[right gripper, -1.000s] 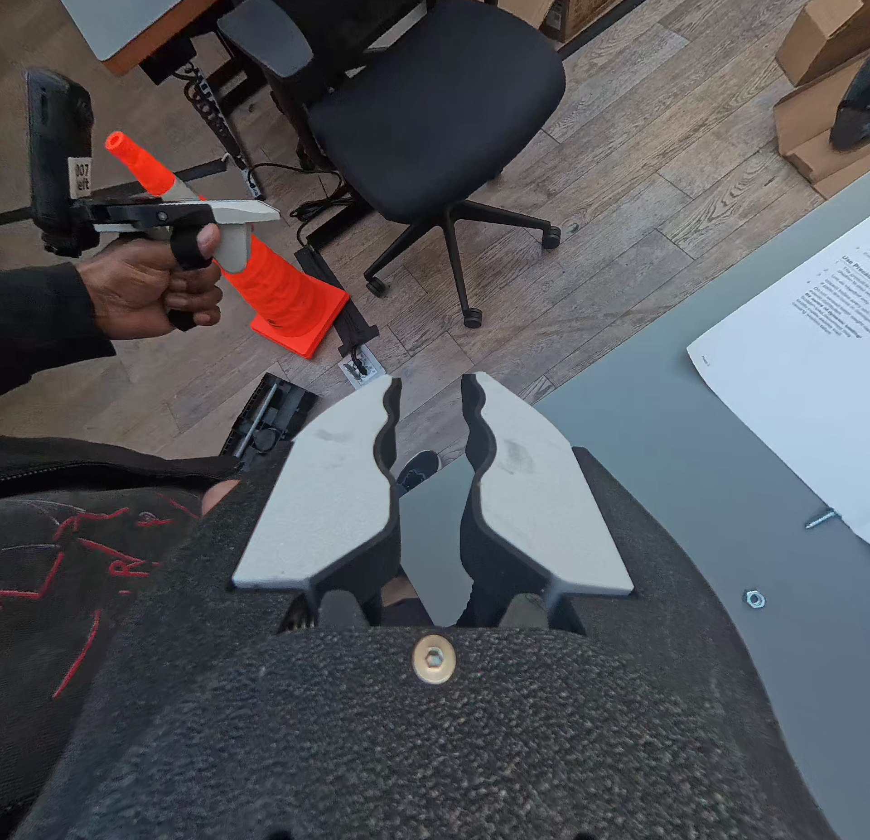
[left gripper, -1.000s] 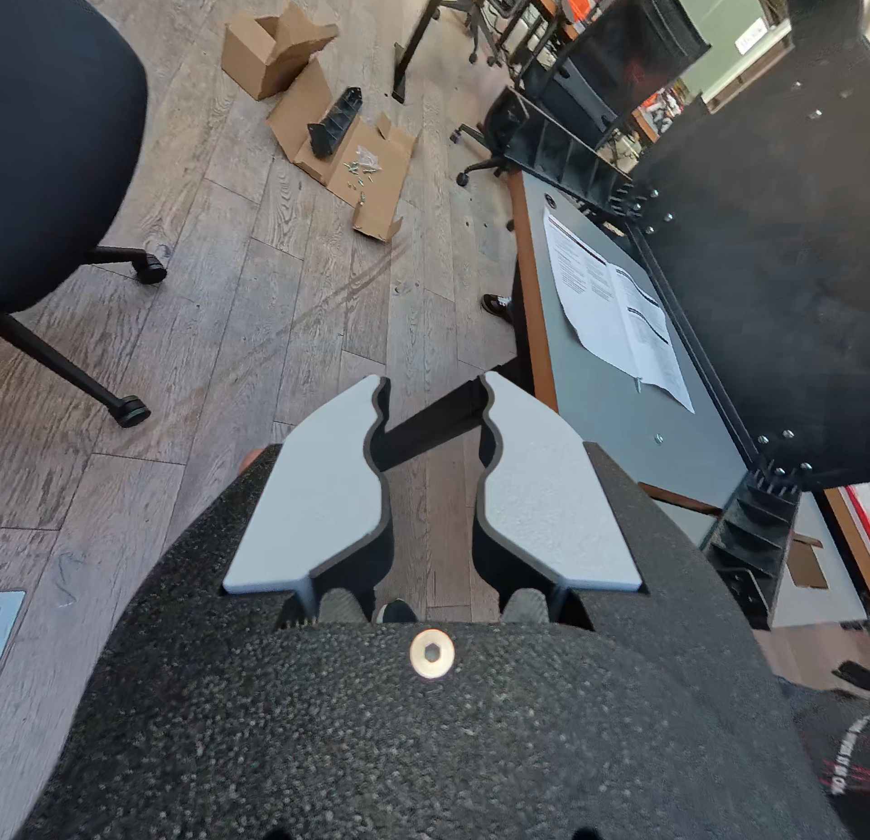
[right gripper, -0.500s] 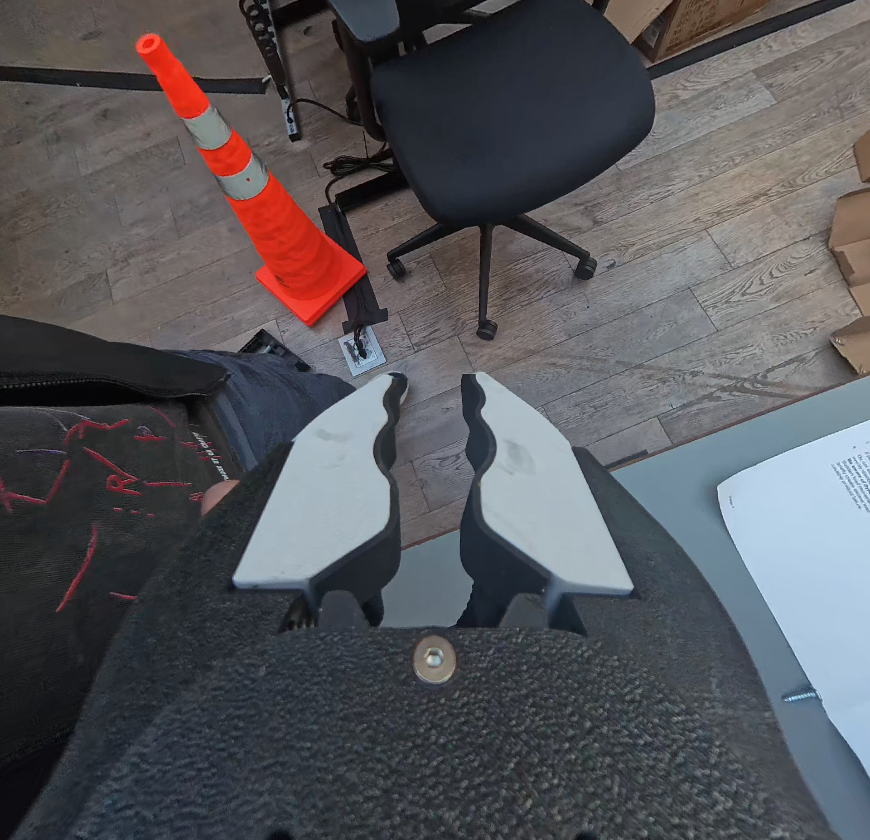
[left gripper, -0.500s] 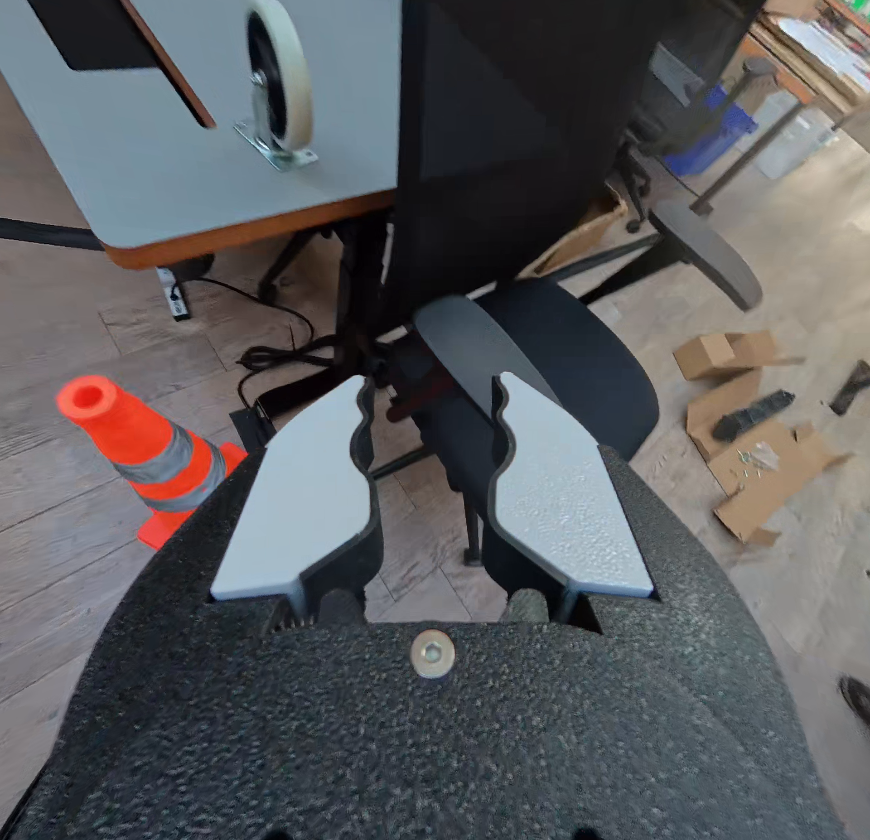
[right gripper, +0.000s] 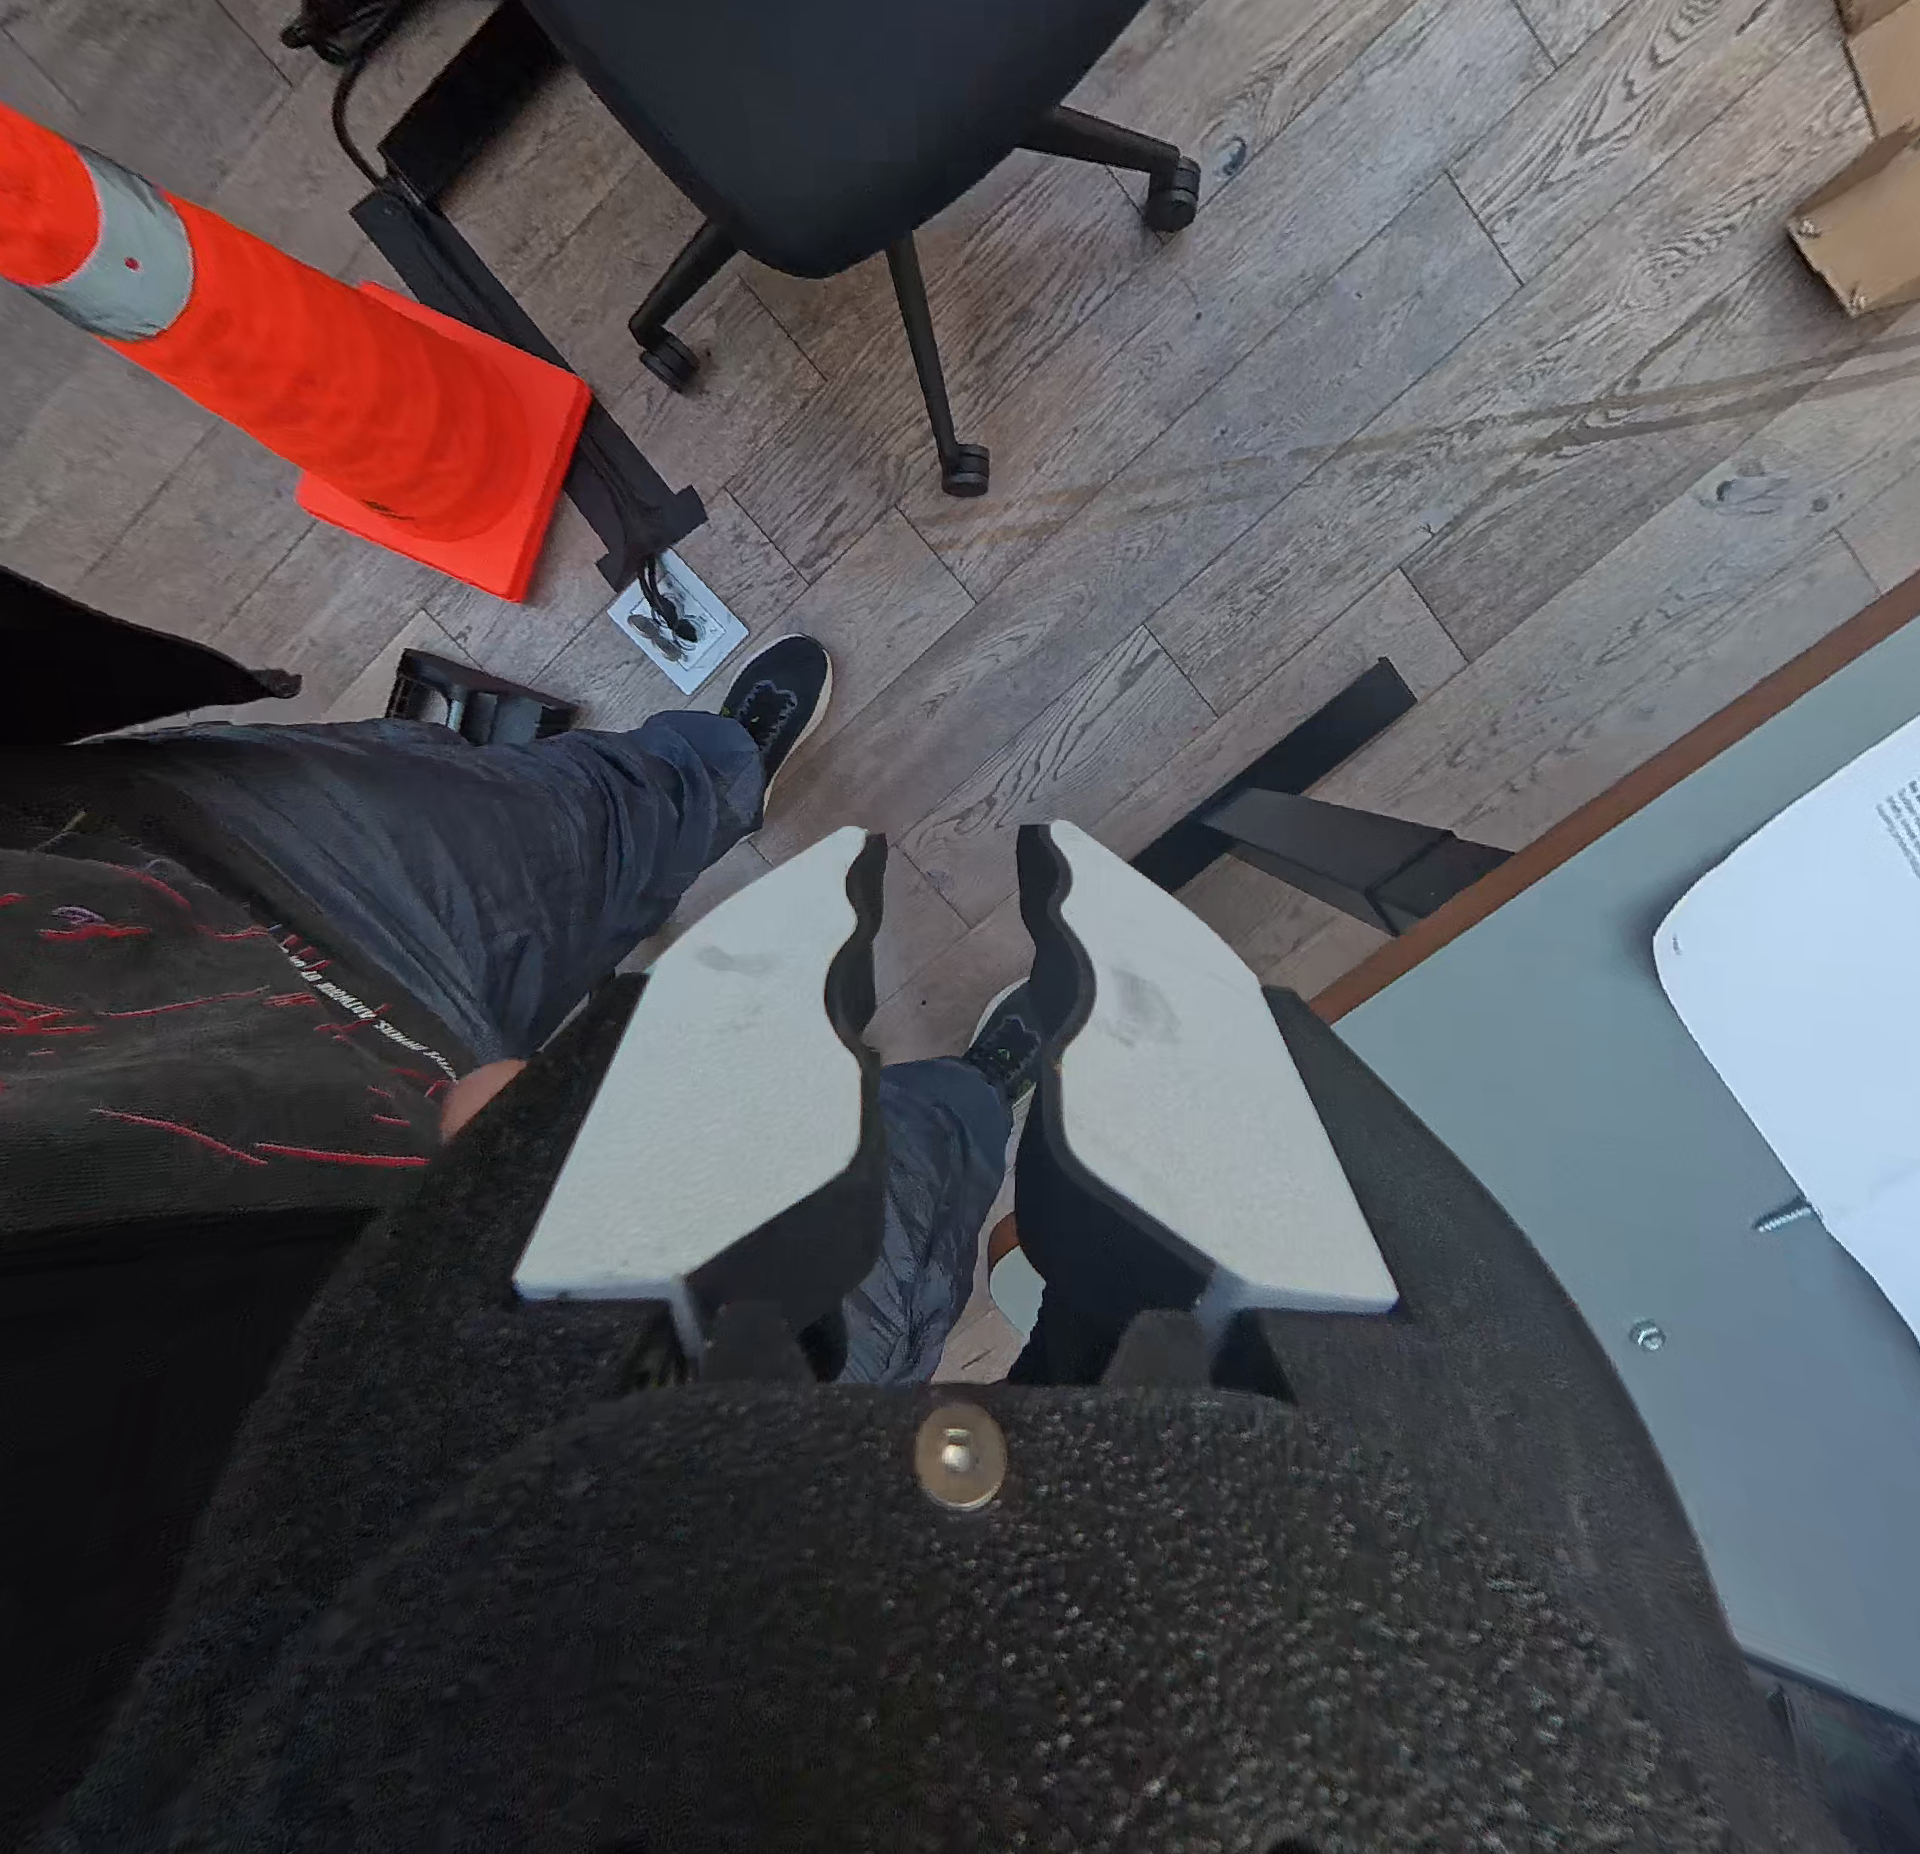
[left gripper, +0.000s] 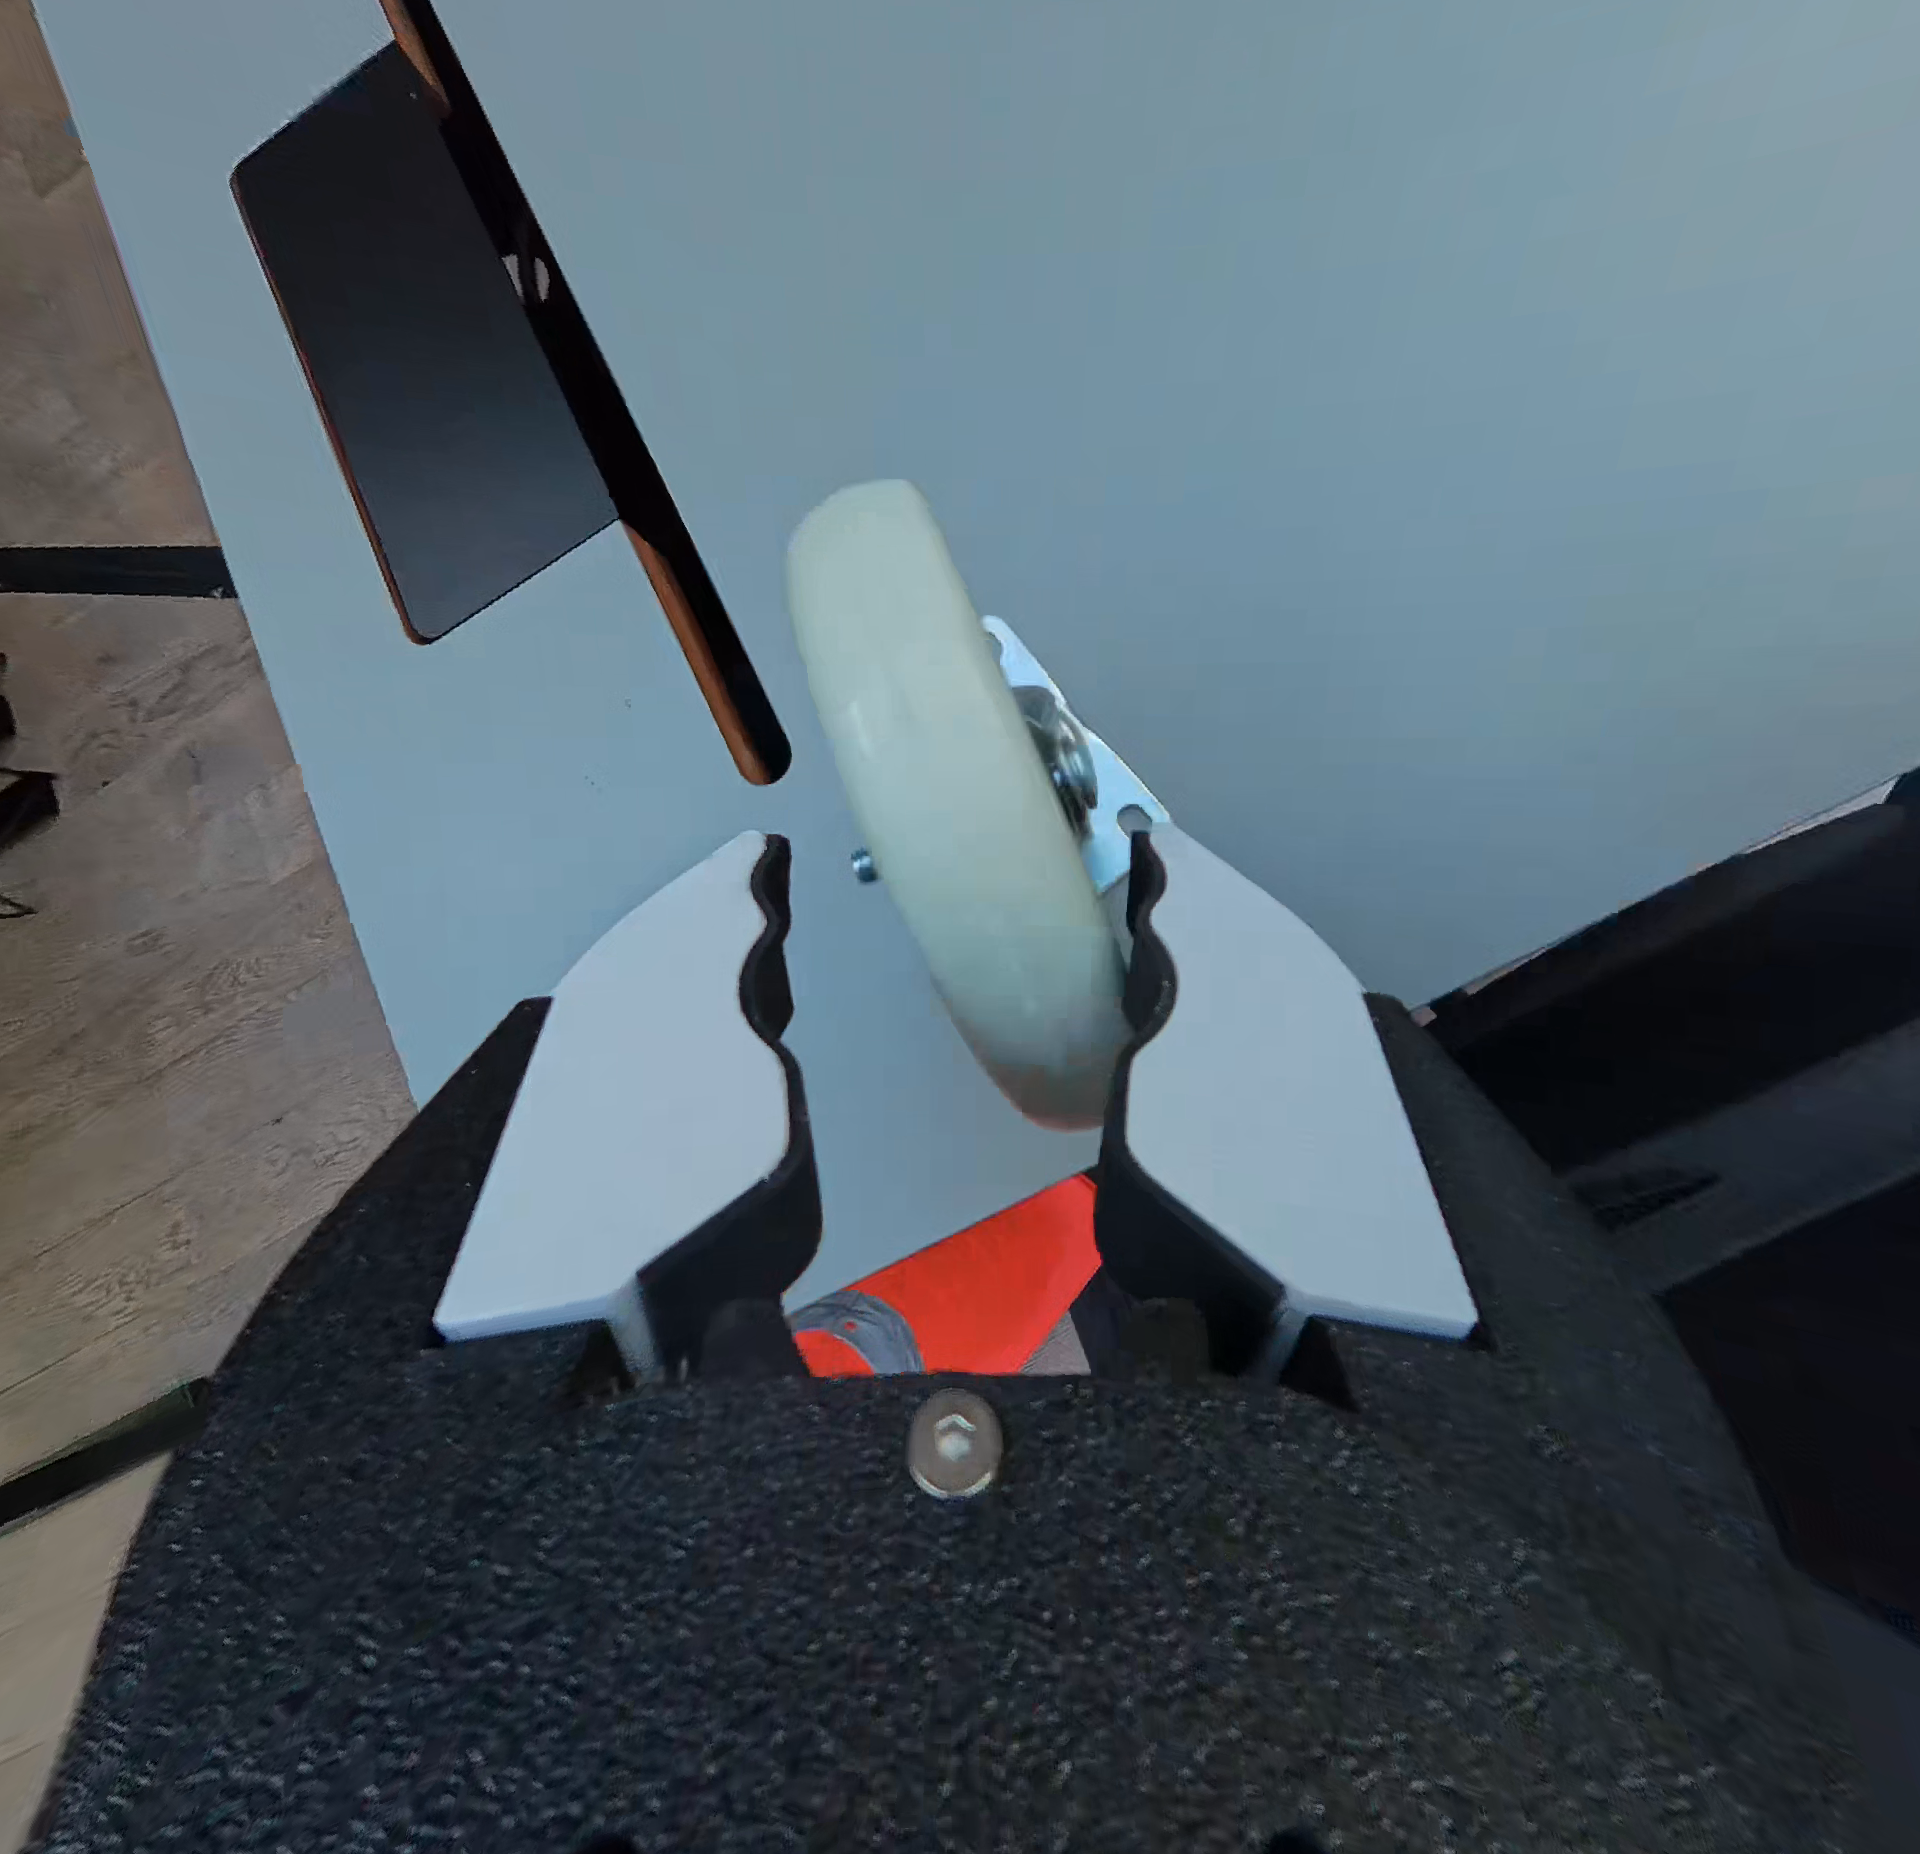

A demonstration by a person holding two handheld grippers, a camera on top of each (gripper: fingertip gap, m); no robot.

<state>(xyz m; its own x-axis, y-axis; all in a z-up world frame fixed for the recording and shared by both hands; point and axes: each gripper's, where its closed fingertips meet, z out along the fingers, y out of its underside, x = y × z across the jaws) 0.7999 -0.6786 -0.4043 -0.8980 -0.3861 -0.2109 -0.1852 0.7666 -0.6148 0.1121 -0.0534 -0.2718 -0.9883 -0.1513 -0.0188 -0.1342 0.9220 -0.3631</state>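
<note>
Grey panel [left gripper: 1351, 350] w/ caster wheel [left gripper: 935, 817] between gaping L tongs [left gripper: 961, 859]; R tongs [right gripper: 951, 854] apart, empty.

Left gripper [left gripper: 961, 848] spread wide around a cream caster wheel [left gripper: 956, 807] on a grey panel [left gripper: 1351, 350].

The wheel stands on edge between the two fingers, its tread close against the inner edge of the right-hand finger [left gripper: 1257, 1108] and clear of the left-hand finger [left gripper: 644, 1108]; whether it touches cannot be told. A silver metal bracket [left gripper: 1101, 765] with a nut fixes the wheel to the panel. A long slot [left gripper: 623, 474] with a brown wooden edge cuts the panel up and to the left, beside a black plate [left gripper: 416, 350]. Something orange [left gripper: 966, 1285] shows low between the fingers. Wood-plank floor [left gripper: 135, 869] lies at left.
</note>
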